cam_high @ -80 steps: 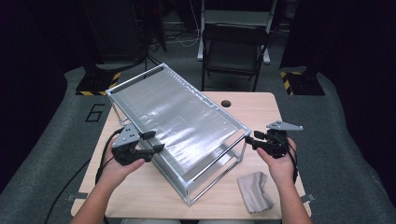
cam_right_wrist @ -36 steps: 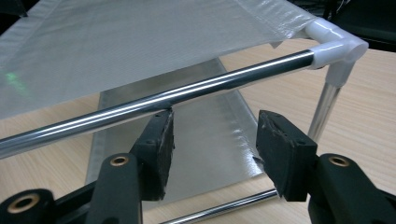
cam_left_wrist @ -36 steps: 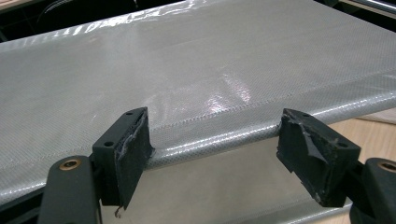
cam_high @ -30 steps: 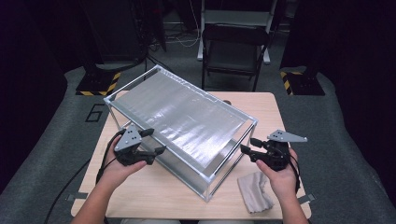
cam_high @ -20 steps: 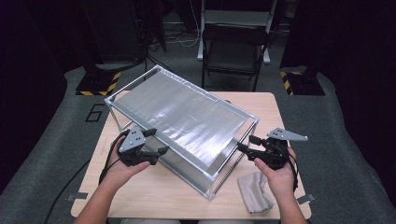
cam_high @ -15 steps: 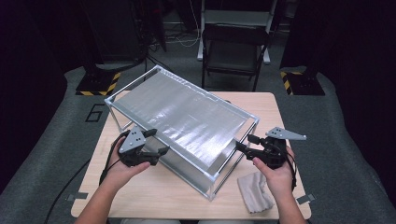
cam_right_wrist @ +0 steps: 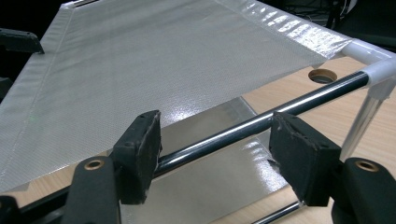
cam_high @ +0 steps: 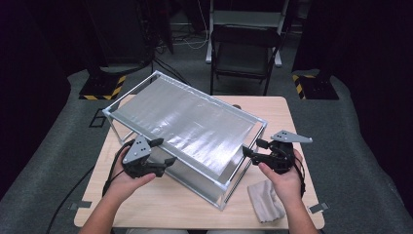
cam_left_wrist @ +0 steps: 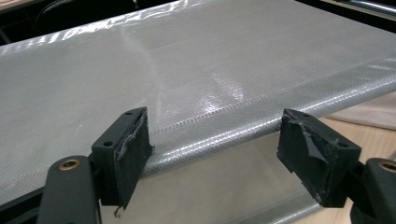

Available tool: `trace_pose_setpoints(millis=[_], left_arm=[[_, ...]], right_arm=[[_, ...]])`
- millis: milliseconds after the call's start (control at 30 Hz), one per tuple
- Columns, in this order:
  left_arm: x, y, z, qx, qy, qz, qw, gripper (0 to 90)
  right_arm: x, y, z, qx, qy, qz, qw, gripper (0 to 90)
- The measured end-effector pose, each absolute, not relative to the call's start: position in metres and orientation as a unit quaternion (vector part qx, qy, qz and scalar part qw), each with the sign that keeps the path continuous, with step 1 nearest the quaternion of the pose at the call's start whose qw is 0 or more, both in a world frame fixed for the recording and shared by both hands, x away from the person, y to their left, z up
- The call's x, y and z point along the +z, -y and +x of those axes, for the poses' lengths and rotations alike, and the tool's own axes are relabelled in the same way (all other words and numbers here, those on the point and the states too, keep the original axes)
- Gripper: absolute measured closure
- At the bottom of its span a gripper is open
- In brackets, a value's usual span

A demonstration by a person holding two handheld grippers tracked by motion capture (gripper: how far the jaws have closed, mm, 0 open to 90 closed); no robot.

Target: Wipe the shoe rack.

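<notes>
Since the earliest frame, the rack (cam_high: 187, 127) has swung on the wooden table (cam_high: 272, 112), its near corner now pointing at the table's front edge, and my right gripper (cam_high: 252, 148) has come off the frame's end and opened: a second ago it was closer to the rail, and its jaws have just been spreading to their widest. I now hold that right gripper beside the rack's right end with its jaws well apart, and in the right gripper view the shiny metal rail (cam_right_wrist: 261, 122) runs between the two black pads (cam_right_wrist: 142, 140) without either pad pressing on it; whether the left pad brushes the rail I cannot tell. My left gripper (cam_high: 163, 152) sits at the rack's near-left long side, in much the same spot as a second ago. Its jaws also stand wide, and in the left gripper view the rolled, stitched edge of the silvery mesh sheet (cam_left_wrist: 210, 70) passes between them, the left pad (cam_left_wrist: 133, 144) lying against that hem while the right pad stands clear. The rack rests on the table at a slant, its white corner joint (cam_right_wrist: 380, 70) close to the round hole (cam_right_wrist: 323, 74) in the tabletop. A crumpled beige cloth (cam_high: 265, 200) lies on the table just beside my right hand (cam_high: 282, 178), near the front edge.
</notes>
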State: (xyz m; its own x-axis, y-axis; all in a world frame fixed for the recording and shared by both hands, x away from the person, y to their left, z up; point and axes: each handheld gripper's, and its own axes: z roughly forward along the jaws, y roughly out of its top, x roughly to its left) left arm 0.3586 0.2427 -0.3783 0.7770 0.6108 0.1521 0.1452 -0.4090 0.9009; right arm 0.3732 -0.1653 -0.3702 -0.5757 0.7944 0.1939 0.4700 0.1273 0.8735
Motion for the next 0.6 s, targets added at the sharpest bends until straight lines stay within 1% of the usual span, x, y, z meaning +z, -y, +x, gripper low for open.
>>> trace_pose_setpoints(millis=[133, 267, 467, 600], left_arm=[[-0.376, -0.2475, 0.3614, 0.227, -0.24, 0.8, 0.501, 32.5], [-0.3774, -0.249, 0.3648, 0.225, -0.234, 0.802, 0.502, 29.6], [-0.381, -0.2478, 0.3589, 0.237, -0.235, 0.798, 0.502, 29.1], [-0.3809, -0.2479, 0.3589, 0.237, -0.235, 0.798, 0.501, 29.4]], right_arm=[[-0.3704, 0.1646, 0.3751, 0.497, -0.735, 0.43, 0.166, 36.4], [-0.3706, 0.1653, 0.3757, 0.498, -0.734, 0.431, 0.168, 36.6], [-0.3704, 0.1651, 0.3752, 0.503, -0.732, 0.426, 0.173, 37.3], [-0.3704, 0.1685, 0.3666, 0.514, -0.731, 0.414, 0.174, 37.1]])
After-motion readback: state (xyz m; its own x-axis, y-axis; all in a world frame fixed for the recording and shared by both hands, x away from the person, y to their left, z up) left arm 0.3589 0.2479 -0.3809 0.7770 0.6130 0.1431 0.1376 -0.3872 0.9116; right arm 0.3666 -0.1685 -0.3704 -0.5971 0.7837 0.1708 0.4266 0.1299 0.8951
